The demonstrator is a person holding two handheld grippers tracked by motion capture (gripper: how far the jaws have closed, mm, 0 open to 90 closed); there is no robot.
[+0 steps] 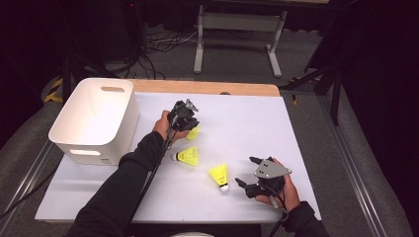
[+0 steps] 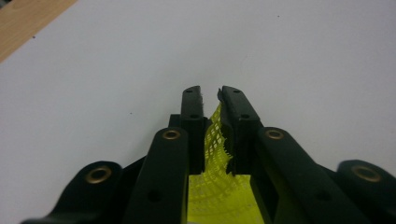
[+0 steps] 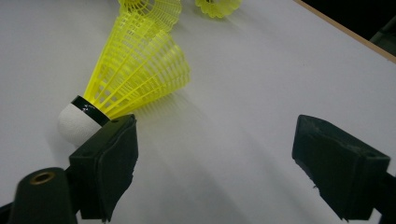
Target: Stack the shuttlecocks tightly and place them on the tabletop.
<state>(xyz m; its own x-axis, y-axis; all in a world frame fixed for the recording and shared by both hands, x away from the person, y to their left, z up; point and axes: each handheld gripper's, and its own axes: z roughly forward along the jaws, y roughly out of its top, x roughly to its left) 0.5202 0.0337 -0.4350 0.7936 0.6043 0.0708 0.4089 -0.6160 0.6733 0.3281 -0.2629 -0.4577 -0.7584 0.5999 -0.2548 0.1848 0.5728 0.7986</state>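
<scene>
Table (image 1: 247, 118), covered in white, carries a white bin (image 1: 96, 118) at its far left; left gripper (image 1: 184, 117), just right of the bin, has its jaws nearly together, pinching the yellow skirt of a shuttlecock (image 2: 217, 186); right gripper (image 1: 248, 177) rests near the front edge, jaws wide, with a second shuttlecock (image 3: 135, 70) just beside its jaw; a third shuttlecock (image 1: 187, 156) lies between the two grippers.

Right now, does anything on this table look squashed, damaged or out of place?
Yes. The left gripper has pinched a yellow shuttlecock's mesh skirt between its jaws, crumpling it. The other two shuttlecocks lie tipped on their sides, undamaged.
</scene>
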